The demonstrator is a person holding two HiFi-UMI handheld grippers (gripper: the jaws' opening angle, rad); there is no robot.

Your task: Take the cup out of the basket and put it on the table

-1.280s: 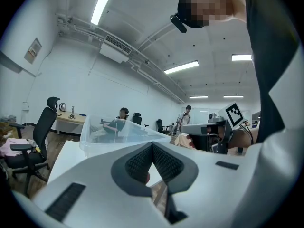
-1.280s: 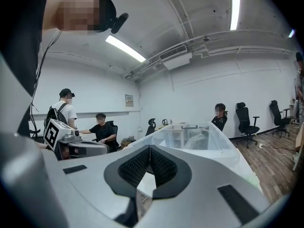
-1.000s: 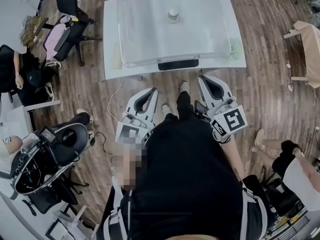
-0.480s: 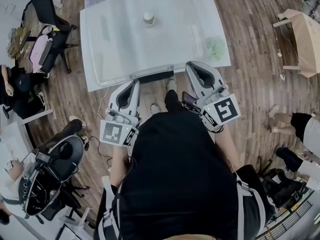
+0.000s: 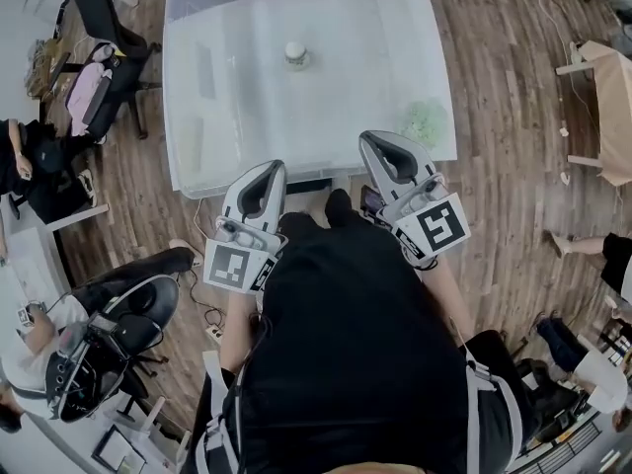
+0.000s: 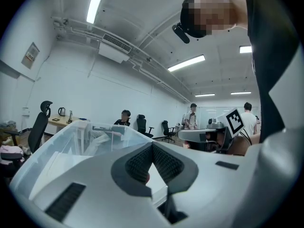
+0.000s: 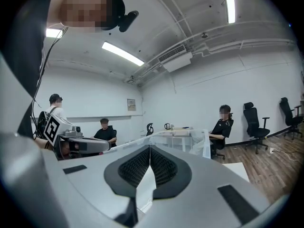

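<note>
In the head view a small pale cup (image 5: 294,55) stands inside a large clear plastic basket (image 5: 197,77) on the white table (image 5: 395,47), far from both grippers. My left gripper (image 5: 269,169) is held low at the table's near edge, jaws shut and empty. My right gripper (image 5: 375,142) is beside it, tips just over the near edge, also shut with nothing held. In the left gripper view the left gripper (image 6: 152,145) has its pads meeting, and the clear basket (image 6: 90,137) lies ahead. The right gripper view shows the right gripper (image 7: 150,149) closed too, with the basket (image 7: 190,139) beyond.
A crumpled green thing (image 5: 427,119) lies on the table's right part. Office chairs (image 5: 99,67) and a seated person (image 5: 30,166) are at the left, another chair (image 5: 109,334) at lower left, a wooden table (image 5: 607,97) at the right. Several people sit in the room.
The person has stepped closer to the table. Both grippers have moved forward to its near edge. Their jaws have stayed shut.
</note>
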